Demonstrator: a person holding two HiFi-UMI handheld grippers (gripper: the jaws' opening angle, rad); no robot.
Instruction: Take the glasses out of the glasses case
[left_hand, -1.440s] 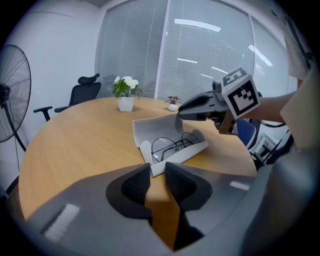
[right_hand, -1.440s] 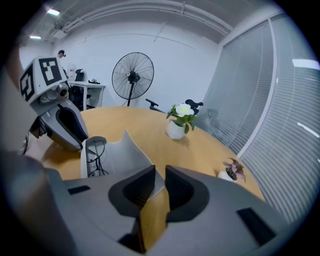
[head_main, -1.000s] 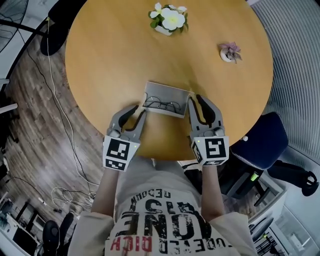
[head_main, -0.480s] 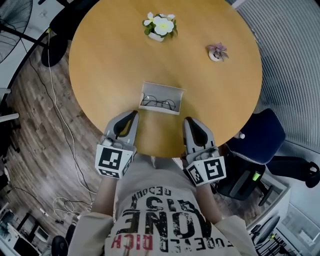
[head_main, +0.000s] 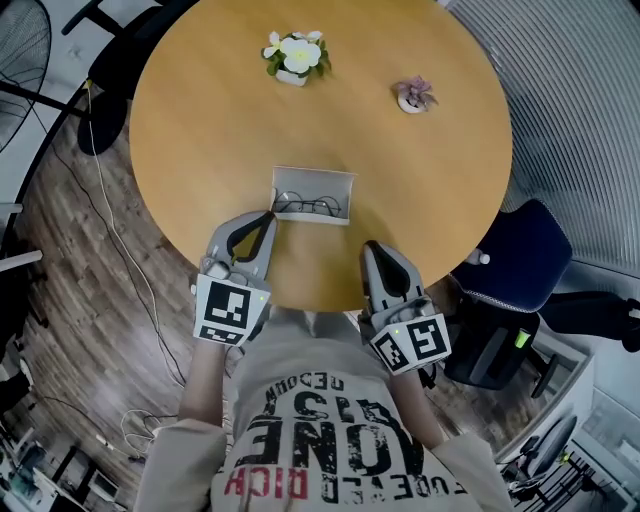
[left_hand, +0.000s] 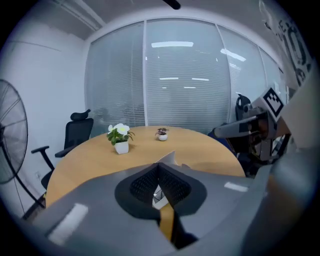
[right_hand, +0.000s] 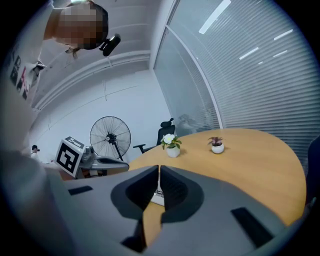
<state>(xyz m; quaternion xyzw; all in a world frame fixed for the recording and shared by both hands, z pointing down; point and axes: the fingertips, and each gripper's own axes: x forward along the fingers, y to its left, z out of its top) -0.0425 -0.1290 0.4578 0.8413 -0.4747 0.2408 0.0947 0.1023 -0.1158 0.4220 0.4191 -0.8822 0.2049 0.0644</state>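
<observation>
An open grey glasses case (head_main: 312, 181) lies on the round wooden table (head_main: 200, 130), with thin-framed glasses (head_main: 308, 207) lying inside it. My left gripper (head_main: 269, 216) is shut and empty, its tips just at the case's near left corner. My right gripper (head_main: 371, 248) is also shut and empty, near the table's front edge and apart from the case. In the left gripper view the jaws of the left gripper (left_hand: 159, 165) meet, and a corner of the case (left_hand: 168, 157) peeks over them. The right gripper view shows the right gripper (right_hand: 159, 168) with its jaws together.
A white pot with pale flowers (head_main: 293, 55) and a small purple plant (head_main: 412, 95) stand at the table's far side. A blue chair (head_main: 520, 270) is at the right, a black chair (head_main: 110, 70) at the far left. A fan (right_hand: 110, 136) stands on the floor.
Both grippers were open beside the case's ends; they have drawn back toward the person, lifted and shut. The right one has moved farther from the case.
</observation>
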